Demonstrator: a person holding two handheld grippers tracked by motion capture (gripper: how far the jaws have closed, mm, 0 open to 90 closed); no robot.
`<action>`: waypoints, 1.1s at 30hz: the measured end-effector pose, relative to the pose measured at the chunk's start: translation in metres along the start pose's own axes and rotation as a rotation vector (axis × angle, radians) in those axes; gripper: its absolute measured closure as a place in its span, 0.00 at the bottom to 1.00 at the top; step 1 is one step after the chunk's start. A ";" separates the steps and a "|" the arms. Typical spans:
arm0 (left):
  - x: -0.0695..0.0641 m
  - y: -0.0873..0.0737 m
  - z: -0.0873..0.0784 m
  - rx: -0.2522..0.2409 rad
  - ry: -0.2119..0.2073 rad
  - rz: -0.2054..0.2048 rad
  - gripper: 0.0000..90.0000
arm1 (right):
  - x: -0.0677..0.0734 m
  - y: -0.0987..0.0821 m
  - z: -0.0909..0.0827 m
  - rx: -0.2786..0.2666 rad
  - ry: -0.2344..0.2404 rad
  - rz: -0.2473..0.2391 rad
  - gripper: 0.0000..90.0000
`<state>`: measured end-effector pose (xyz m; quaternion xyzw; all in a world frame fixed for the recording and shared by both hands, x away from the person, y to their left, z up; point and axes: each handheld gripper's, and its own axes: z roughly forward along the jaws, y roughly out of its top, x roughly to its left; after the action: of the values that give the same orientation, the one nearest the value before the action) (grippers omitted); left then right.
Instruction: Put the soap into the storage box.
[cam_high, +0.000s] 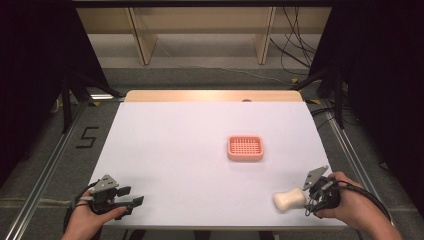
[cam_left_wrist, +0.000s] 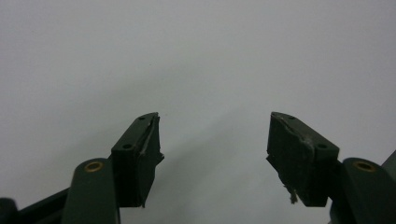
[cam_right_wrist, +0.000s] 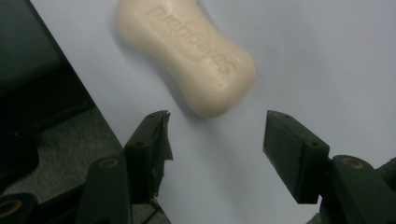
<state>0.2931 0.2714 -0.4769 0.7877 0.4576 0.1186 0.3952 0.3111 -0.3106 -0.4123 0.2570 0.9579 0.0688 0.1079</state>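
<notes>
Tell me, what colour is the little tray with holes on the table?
The tray is salmon pink, with a grid of holes. The high view shows it best.

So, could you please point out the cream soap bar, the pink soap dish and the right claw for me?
Cream waisted soap bar (cam_right_wrist: 187, 58): right gripper view, its embossed top face.
Pink rectangular plastic soap dish (cam_high: 245, 148): high view, its ridged middle.
Right claw (cam_right_wrist: 217, 137): right gripper view, between its open tips.

A lab: black curtains (cam_high: 30, 60), metal frame rails (cam_high: 45, 170), loose cables (cam_high: 295, 45), white-topped table (cam_high: 200, 130).
</notes>
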 end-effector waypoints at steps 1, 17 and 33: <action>0.000 0.000 0.000 0.000 0.000 0.000 0.38 | 0.000 0.000 0.000 0.000 0.000 0.000 0.46; 0.000 0.001 0.000 0.004 -0.005 0.002 0.38 | -0.010 0.023 0.014 0.121 0.033 -0.177 0.36; -0.001 0.002 -0.001 -0.032 0.003 -0.017 0.38 | -0.007 0.047 0.028 0.097 0.080 -0.353 0.34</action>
<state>0.2929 0.2705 -0.4750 0.7773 0.4627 0.1236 0.4080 0.3459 -0.2718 -0.4290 0.0868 0.9938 0.0127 0.0677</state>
